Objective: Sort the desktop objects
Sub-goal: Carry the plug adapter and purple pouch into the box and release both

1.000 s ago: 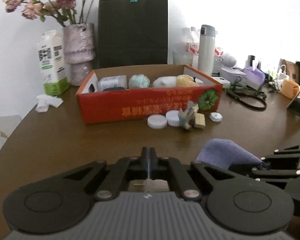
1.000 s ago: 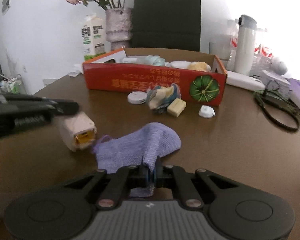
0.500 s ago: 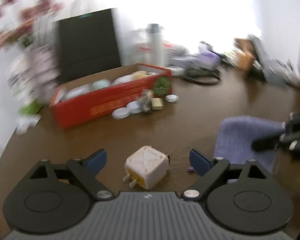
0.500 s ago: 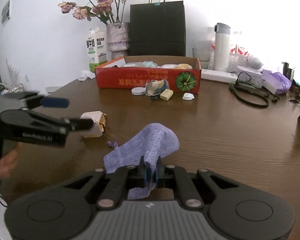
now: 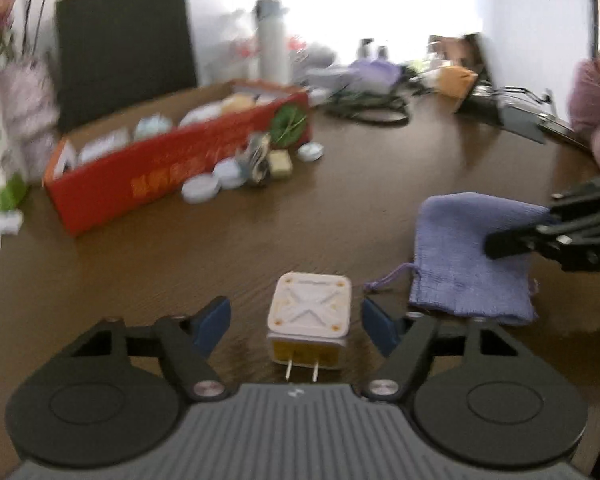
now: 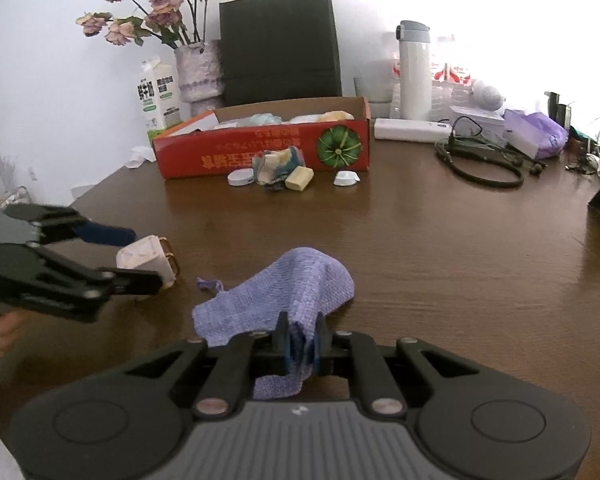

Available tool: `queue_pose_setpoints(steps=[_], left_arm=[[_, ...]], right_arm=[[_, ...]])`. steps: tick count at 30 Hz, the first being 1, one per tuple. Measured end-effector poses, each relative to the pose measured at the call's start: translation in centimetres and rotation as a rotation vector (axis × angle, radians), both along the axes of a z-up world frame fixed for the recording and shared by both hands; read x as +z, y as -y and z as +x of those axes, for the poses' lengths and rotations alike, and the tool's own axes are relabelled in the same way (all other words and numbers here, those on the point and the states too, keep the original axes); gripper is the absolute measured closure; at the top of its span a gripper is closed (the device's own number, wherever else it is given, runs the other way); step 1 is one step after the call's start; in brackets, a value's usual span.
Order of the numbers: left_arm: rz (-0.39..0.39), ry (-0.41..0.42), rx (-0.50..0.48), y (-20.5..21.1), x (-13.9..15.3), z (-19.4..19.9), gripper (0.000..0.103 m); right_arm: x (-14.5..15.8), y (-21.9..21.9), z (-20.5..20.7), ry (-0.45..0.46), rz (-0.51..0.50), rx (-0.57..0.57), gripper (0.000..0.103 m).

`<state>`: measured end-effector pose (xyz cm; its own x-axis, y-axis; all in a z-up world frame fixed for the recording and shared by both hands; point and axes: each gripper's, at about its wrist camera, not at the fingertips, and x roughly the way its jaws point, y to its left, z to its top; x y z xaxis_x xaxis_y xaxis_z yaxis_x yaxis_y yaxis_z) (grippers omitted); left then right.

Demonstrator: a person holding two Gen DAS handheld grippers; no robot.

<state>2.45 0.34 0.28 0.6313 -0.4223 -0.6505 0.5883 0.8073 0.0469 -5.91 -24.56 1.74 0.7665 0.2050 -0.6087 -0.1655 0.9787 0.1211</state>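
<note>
On a dark wooden table [image 6: 440, 248], the left hand-held gripper [image 5: 296, 320] is spread wide, its blue-padded fingers [image 5: 214, 320] either side of a white plug [image 5: 309, 316] and clear of it. The plug sits on the table with its two prongs towards the gripper. The right hand-held gripper [image 6: 302, 344] is pinching the edge of a purple pouch [image 6: 284, 300], which lies on the table just beside the plug. Farther back stands a red box [image 6: 260, 148] with small items inside and a few loose ones in front.
</note>
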Motion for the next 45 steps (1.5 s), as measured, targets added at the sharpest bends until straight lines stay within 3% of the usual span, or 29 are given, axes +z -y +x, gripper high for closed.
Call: queue_pose_setpoints(steps=[1,7,13,19,24,29,33,35,41,45], left_arm=[[-0.016,-0.027,0.004,0.2,-0.2,0.3,0.064],[-0.111,-0.035,0.166,-0.9,0.2,-2.0,0.064],[-0.161,0.033,0.367,-0.9,2.5,-7.3,0.064],[-0.169,0.111,0.383,-0.6,5.4,-11.5,0.064],[-0.206,0.150,0.375,-0.8,7.9,-11.3,0.064],[-0.195,0.187,0.383,-0.9,10.1,-6.5,0.064],[-0.193,0.204,0.399,-0.9,12.5,0.3,0.064],[-0.196,0.171,0.405,-0.9,13.4,4.7,0.064],[-0.184,0.075,0.454,-0.4,13.5,16.2,0.064],[-0.134,-0.009,0.488,0.4,10.9,22.9,0.064]], right_arm=[[0.0,-0.1,0.2,0.002,0.001,0.003,0.094],[0.4,-1.1,-0.2,0.030,-0.026,0.035,0.099],[2.3,-2.3,-2.5,0.098,-0.028,0.063,0.099],[5.3,-2.6,-5.5,0.181,0.005,0.072,0.099],[7.6,-2.1,-5.8,0.234,0.044,0.062,0.099],[10.5,-1.6,-1.0,0.268,0.063,0.052,0.099],[12.1,-1.9,6.2,0.266,0.065,0.063,0.099],[12.4,-2.2,10.5,0.238,0.081,0.055,0.099],[11.6,-2.9,24.9,0.094,0.223,-0.008,0.098],[6.9,-3.2,33.0,-0.119,0.339,-0.078,0.098]])
